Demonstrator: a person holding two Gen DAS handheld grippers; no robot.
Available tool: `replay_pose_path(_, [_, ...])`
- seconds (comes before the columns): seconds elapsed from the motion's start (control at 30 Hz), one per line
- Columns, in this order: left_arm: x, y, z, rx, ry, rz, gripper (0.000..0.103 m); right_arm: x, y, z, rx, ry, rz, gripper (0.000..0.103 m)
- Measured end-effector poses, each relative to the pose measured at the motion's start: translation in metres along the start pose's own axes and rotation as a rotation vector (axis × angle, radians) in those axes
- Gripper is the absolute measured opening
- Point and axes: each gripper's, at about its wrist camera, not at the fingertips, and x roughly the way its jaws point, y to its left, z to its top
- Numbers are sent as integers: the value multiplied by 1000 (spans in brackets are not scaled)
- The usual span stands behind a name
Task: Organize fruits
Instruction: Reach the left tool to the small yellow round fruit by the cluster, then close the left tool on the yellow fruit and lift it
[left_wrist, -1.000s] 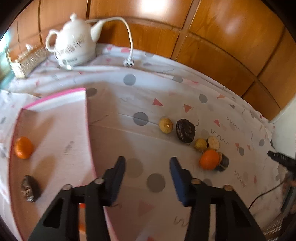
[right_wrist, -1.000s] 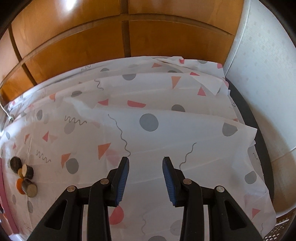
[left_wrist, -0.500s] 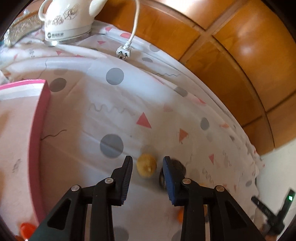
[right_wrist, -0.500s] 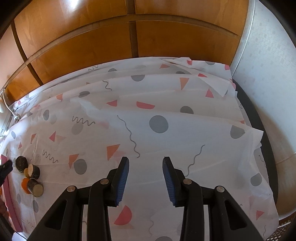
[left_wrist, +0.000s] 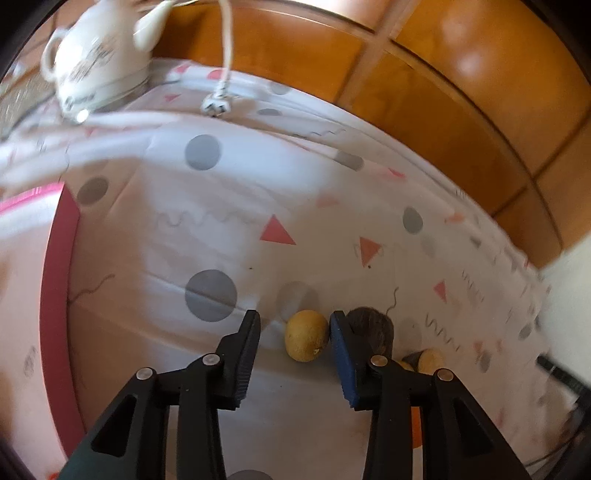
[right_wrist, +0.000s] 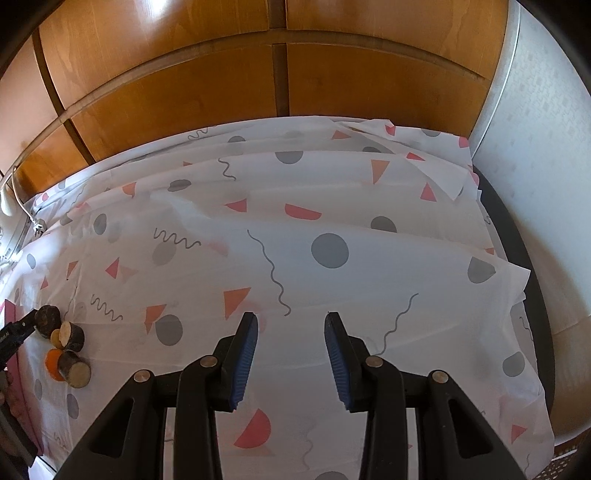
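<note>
A small yellow round fruit (left_wrist: 306, 336) lies on the patterned cloth between the fingers of my left gripper (left_wrist: 295, 319). It sits close to the right finger, with a gap on the left side; the jaws are opening. A dark wrinkled fruit (left_wrist: 371, 326) sits just behind the right finger. Cut fruit halves (left_wrist: 428, 360) and an orange (left_wrist: 415, 424) are partly hidden behind that finger. In the right wrist view the same cluster shows at far left: dark fruit (right_wrist: 48, 319), cut halves (right_wrist: 72, 336), orange (right_wrist: 53, 363). My right gripper (right_wrist: 290, 321) stands open above bare cloth.
A pink-rimmed tray (left_wrist: 55, 295) lies to the left. A white teapot (left_wrist: 99, 59) with a cord and plug (left_wrist: 216, 105) stands at the back left. Wooden panels (right_wrist: 280, 81) close off the far side. The cloth ends at a dark table edge (right_wrist: 517, 258) on the right.
My left gripper moved forward and down from above the tray's edge to the yellow fruit, which now lies between its fingers; the jaws narrowed, then widened. The right gripper stayed almost still.
</note>
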Motion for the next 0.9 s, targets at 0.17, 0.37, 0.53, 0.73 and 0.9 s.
replay_pose_path(0.17, [5,-10,0,86,-3,58,40,1,1,0,-1,2,-4,38])
replay_pose_path(0.37, [7,-17,-5,163,-16,147,26,2,0,0,-2,1,-11,38])
replay_pose_path(0.53, [-2,-14,-15,137,-4,87,25,0,-5,2,22,-11,-14,38])
replay_pose_path(0.73, [-23,-19,-58,186,9,60,26,1,-9,2,40,-6,11,38])
replay_pose_path(0.9, [-38,-25,-97,257,-43,70,26,-5,-5,1,24,-31,39,38])
